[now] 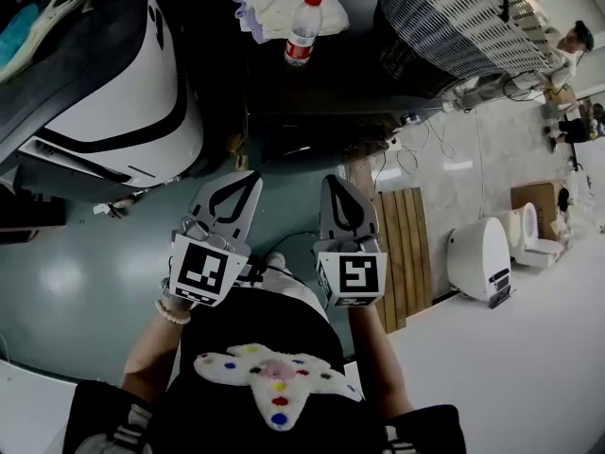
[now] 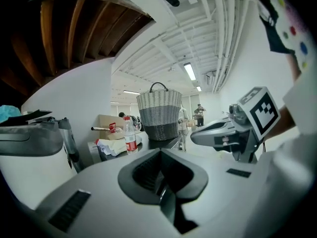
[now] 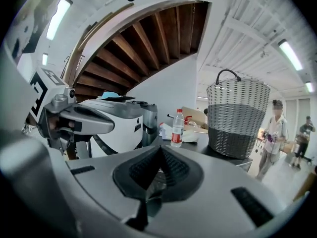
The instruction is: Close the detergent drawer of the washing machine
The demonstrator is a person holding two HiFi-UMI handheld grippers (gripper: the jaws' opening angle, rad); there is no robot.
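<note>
The white and black washing machine point(image 1: 123, 93) stands at the upper left of the head view, and its detergent drawer cannot be made out in any view. My left gripper point(image 1: 248, 176) and right gripper point(image 1: 333, 180) are held side by side in front of my body, over the floor and short of the machine. Both are shut with nothing between the jaws. In the left gripper view the shut jaws point(image 2: 159, 151) point toward the table, with the machine point(image 2: 29, 138) at the left. The right gripper view shows its shut jaws point(image 3: 159, 148) and the machine point(image 3: 119, 128) beyond.
A dark table point(image 1: 284, 93) right of the machine carries a water bottle point(image 1: 302, 28), a crumpled white cloth point(image 1: 274, 9) and a woven basket point(image 1: 463, 17). A wooden pallet point(image 1: 402, 253) and a white appliance point(image 1: 480, 258) sit on the floor at the right. A person point(image 3: 271, 138) stands behind.
</note>
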